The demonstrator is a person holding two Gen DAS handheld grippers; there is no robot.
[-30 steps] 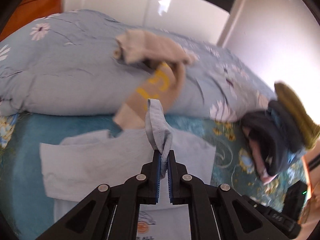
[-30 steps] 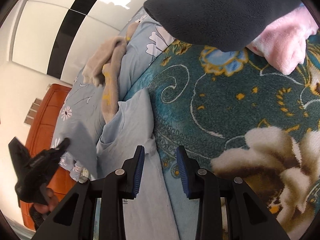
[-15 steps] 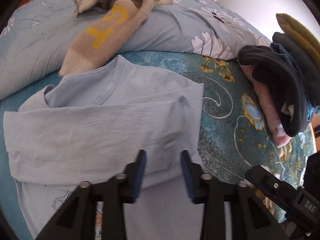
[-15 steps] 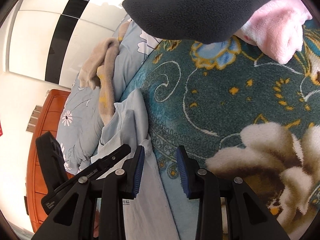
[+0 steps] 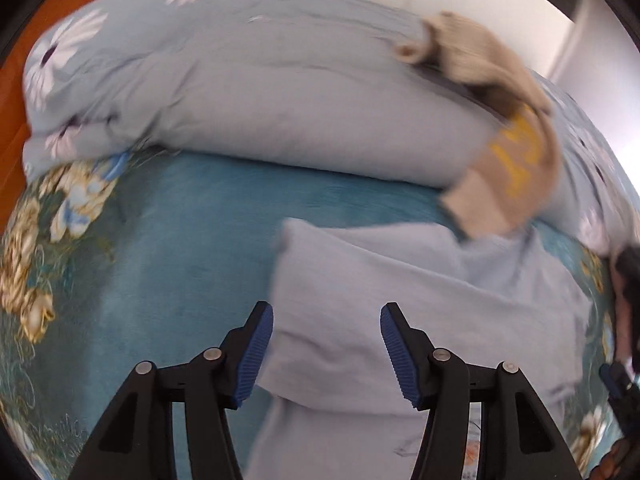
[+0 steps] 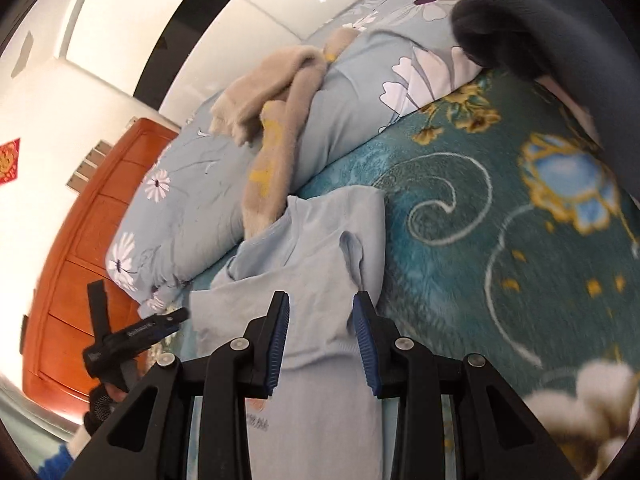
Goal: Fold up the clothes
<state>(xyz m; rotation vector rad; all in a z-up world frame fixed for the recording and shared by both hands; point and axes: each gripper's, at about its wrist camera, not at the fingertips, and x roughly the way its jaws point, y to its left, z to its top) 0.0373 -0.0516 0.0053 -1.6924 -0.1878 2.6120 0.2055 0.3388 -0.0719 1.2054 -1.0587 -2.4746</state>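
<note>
right gripper [image 6: 322, 334] apart over light-blue shirt [image 6: 320, 280], seemingly clear.

The light blue T-shirt [image 5: 420, 300] is thin, matt cotton-like cloth; the teal floral blanket [image 6: 460, 248] is plushy; the beige sweater [image 5: 500, 152] fuzzy knit; the headboard [image 6: 80, 248] glossy reddish wood.

Left hand-held gripper [image 5: 326, 354] opening, empty

shirt [image 5: 420, 292]: was pale blue | blanket [image 5: 180, 240]: was teal with yellow and cream flowers and white swirls | quilt [image 5: 240, 92]: was light blue with white daisies | sweater [image 5: 516, 152]: was beige with yellow letters | cabinet [image 6: 92, 240]: was orange-brown
</note>
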